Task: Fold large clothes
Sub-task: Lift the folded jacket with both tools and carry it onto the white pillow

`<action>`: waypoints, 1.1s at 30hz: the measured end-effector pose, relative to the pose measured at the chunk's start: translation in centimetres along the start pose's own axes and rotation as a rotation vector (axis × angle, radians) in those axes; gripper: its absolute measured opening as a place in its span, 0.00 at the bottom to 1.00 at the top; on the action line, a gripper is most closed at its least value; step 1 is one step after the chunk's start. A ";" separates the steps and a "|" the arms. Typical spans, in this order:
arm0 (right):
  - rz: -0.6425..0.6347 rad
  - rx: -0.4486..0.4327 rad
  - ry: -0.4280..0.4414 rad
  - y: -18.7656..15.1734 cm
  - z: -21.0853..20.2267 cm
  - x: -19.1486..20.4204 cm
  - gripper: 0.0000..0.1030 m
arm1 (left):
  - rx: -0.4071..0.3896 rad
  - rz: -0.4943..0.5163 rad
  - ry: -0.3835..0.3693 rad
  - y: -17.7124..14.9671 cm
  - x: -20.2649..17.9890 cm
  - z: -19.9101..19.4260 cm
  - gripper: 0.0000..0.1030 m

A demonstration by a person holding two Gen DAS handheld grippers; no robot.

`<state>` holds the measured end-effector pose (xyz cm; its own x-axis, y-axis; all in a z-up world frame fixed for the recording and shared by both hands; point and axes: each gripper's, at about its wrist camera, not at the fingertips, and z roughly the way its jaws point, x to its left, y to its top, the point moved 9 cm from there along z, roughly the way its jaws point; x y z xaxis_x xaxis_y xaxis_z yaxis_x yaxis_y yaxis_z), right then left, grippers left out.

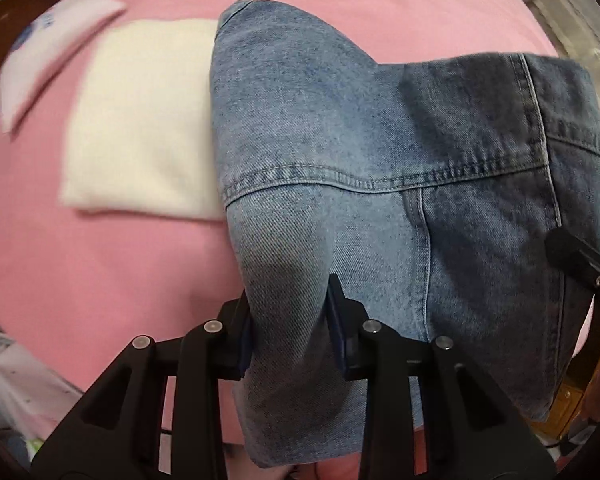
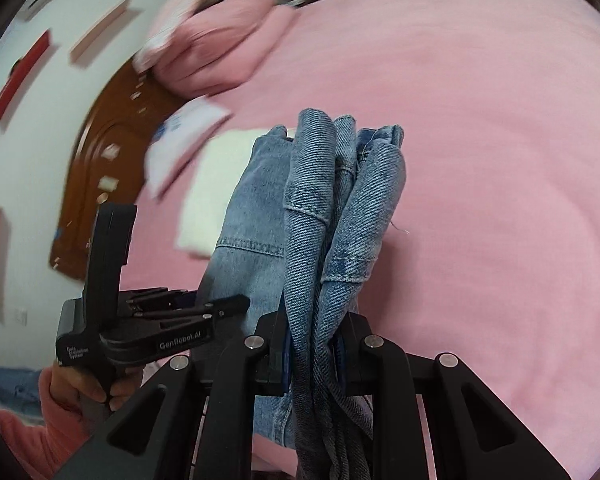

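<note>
A blue denim garment (image 1: pixel 380 140) hangs folded over the pink bed sheet (image 1: pixel 100 260). My left gripper (image 1: pixel 290 328) is shut on a fold of the denim at its near left edge. My right gripper (image 2: pixel 314 344) is shut on several bunched layers of the same denim (image 2: pixel 332 208), which stand up between its fingers. The right gripper's finger (image 1: pixel 572 256) shows at the far right of the left wrist view, on the denim's other edge. The left gripper's body (image 2: pixel 140 332) and the hand holding it show at lower left in the right wrist view.
A folded white cloth (image 1: pixel 140 120) lies on the sheet, partly under the denim. A white and blue packet (image 1: pixel 48 60) lies beyond it. A pink pillow (image 2: pixel 228 40) and a brown wooden headboard (image 2: pixel 96 152) stand at the bed's far end. More sheet (image 2: pixel 500 160) spreads to the right.
</note>
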<state>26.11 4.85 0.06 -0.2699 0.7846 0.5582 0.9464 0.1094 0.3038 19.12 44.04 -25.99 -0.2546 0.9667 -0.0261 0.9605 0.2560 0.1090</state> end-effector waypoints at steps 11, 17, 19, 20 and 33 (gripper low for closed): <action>-0.234 0.050 0.134 5.8 9.2 13.3 0.15 | -0.127 -0.076 0.167 8.1 18.2 -6.5 0.27; -0.235 -0.009 0.224 8.8 9.7 14.9 0.15 | -0.189 -0.031 0.236 12.5 22.1 -9.8 0.27; -0.184 -0.024 0.266 10.7 11.5 14.9 0.15 | -0.208 -0.021 0.259 14.8 22.2 -9.7 0.27; -0.168 -0.033 0.278 10.9 12.0 14.6 0.15 | -0.221 -0.037 0.256 15.7 22.8 -9.2 0.26; 0.161 -0.078 0.207 10.7 29.2 -4.2 0.16 | -0.226 0.070 0.321 19.7 20.6 6.7 0.32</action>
<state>42.60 20.50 -21.58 -0.1548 0.6461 0.7474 0.9658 -0.0604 0.2523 33.50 69.03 -31.06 -0.2461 0.9226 0.2971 0.9371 0.1482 0.3160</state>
